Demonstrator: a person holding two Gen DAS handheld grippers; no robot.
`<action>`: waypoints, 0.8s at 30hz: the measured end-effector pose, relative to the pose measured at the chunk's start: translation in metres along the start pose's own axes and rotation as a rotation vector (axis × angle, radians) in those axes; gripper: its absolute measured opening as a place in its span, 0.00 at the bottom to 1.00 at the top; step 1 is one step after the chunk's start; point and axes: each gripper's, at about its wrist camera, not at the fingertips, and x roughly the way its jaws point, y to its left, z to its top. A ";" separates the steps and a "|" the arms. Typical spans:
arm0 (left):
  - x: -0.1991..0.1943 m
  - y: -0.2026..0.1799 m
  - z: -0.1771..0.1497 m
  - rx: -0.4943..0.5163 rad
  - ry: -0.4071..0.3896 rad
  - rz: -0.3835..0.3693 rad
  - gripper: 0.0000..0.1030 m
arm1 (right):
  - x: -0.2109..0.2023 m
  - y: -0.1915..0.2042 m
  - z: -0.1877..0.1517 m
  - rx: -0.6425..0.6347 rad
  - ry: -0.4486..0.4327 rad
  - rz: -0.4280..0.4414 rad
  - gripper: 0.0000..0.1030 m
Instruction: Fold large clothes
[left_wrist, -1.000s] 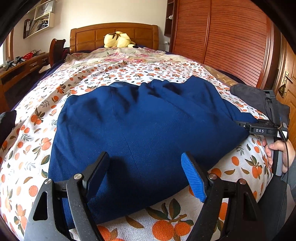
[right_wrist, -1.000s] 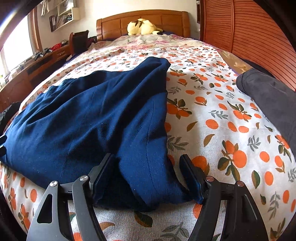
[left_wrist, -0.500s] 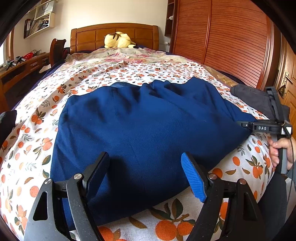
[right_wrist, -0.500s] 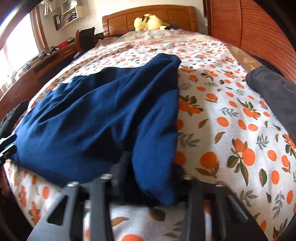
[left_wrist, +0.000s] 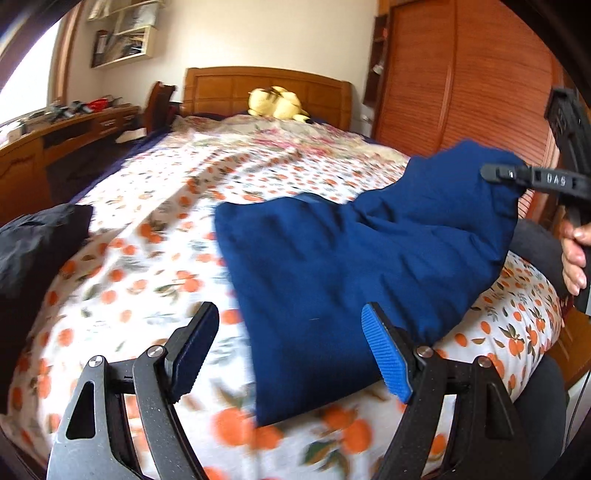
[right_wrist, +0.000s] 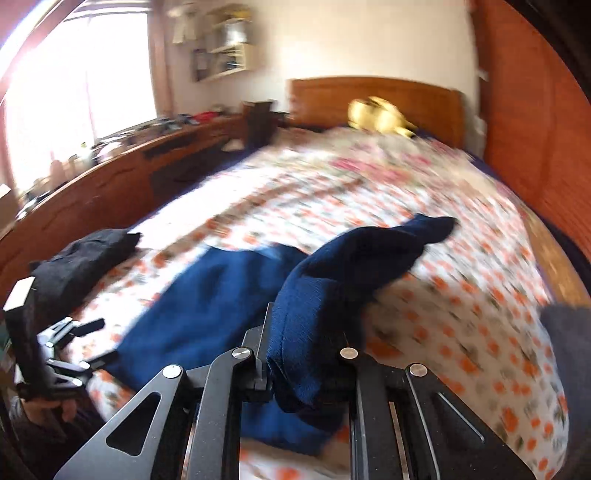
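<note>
**Blue garment lifted at one corner over the bed**

Bed (left_wrist: 155, 236) fills both views, covered by a white spread printed with oranges and leaves, its wooden headboard (left_wrist: 266, 88) at the far end. A slatted wooden wardrobe (left_wrist: 461, 92) stands along one side, and a long wooden desk (right_wrist: 122, 184) runs along the other, under a bright window (right_wrist: 74, 85).

Across the near part of the spread lies the blue garment (left_wrist: 332, 280) — most of it flat on the bed, one corner raised into the air toward the wardrobe side. The right gripper (right_wrist: 303, 354) grasps that raised corner: its jaws have just been closing, and the cloth is bunched tight between them, hanging from the grip in a thick fold. In the left wrist view the same gripper shows at the right edge, a hand (left_wrist: 576, 258) wrapped around its handle.

The left gripper (left_wrist: 291, 354) hovers low over the near edge of the bed with its jaws released and wide apart. The garment's near edge lies below and between its blue-padded fingers (left_wrist: 388, 358), with no pad pressing on it.

A black piece of clothing (left_wrist: 33, 251) sits on the bed toward the desk side, apart from the blue garment. A grey one (left_wrist: 535, 247) lies on the wardrobe side, partly behind the lifted cloth. A yellow soft toy (left_wrist: 277, 105) rests against the headboard.
</note>
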 end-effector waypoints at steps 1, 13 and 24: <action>-0.005 0.010 -0.001 -0.014 -0.007 0.009 0.78 | 0.005 0.017 0.007 -0.017 -0.006 0.030 0.15; -0.041 0.078 -0.017 -0.113 -0.063 0.058 0.78 | 0.081 0.130 0.015 -0.113 0.178 0.250 0.33; -0.033 0.052 -0.011 -0.060 -0.075 0.024 0.78 | 0.037 0.091 -0.006 -0.147 0.083 0.053 0.44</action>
